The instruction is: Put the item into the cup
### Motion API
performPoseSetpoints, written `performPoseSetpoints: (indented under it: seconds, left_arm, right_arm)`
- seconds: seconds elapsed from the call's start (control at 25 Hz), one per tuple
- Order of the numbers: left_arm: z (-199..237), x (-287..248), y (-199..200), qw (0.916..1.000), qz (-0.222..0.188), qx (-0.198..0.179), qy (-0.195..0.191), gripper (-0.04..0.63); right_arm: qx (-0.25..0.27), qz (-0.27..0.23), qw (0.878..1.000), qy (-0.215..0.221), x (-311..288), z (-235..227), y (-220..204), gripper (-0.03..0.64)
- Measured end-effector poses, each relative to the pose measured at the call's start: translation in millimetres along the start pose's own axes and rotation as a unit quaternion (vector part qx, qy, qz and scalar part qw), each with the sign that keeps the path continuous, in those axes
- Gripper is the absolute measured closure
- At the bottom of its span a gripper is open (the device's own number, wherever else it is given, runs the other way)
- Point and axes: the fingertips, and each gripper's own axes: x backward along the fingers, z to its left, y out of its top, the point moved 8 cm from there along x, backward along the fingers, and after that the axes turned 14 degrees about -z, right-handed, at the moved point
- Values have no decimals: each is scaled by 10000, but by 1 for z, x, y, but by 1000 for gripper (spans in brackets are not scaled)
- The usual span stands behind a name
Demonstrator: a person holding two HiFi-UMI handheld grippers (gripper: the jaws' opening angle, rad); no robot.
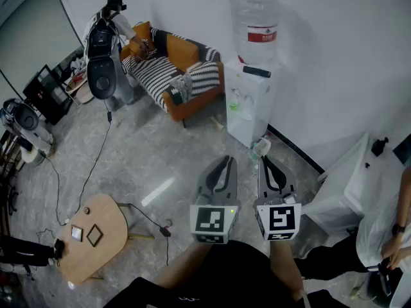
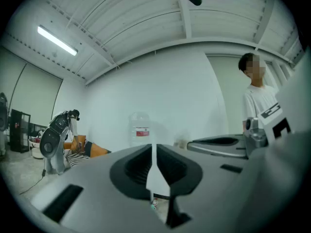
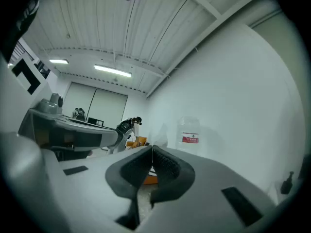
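My left gripper (image 1: 226, 160) and right gripper (image 1: 262, 158) are held side by side, high over the grey floor and pointing toward the white wall. In the left gripper view the left gripper (image 2: 154, 147) has its jaws together with nothing between them. The right gripper (image 3: 151, 150) is likewise shut and empty in its own view. I cannot make out a cup in any view. A small round wooden table (image 1: 106, 226) at the lower left carries two small flat squares. A small bottle (image 1: 259, 148) stands on the floor just beyond the right gripper's tips.
A white water dispenser (image 1: 252, 101) with its big bottle (image 1: 257, 27) stands against the wall ahead. An orange sofa (image 1: 176, 69) and a grey machine (image 1: 103, 56) are to the left. A white table (image 1: 350, 185) and a person (image 1: 392, 230) are on the right. A cable (image 1: 96, 165) runs over the floor.
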Motion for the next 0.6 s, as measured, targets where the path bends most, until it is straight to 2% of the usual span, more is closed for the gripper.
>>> performPoseSetpoints:
  seconds: [0.36, 0.6]
  left_arm:
    - [8, 5, -4, 9999, 101, -15, 64, 560]
    - [1, 1, -13, 9999, 131, -15, 78, 560]
  right_arm:
    - [-73, -30, 10000, 33, 0, 9, -1, 604]
    - [-139, 54, 9999, 1, 8, -2, -7, 604]
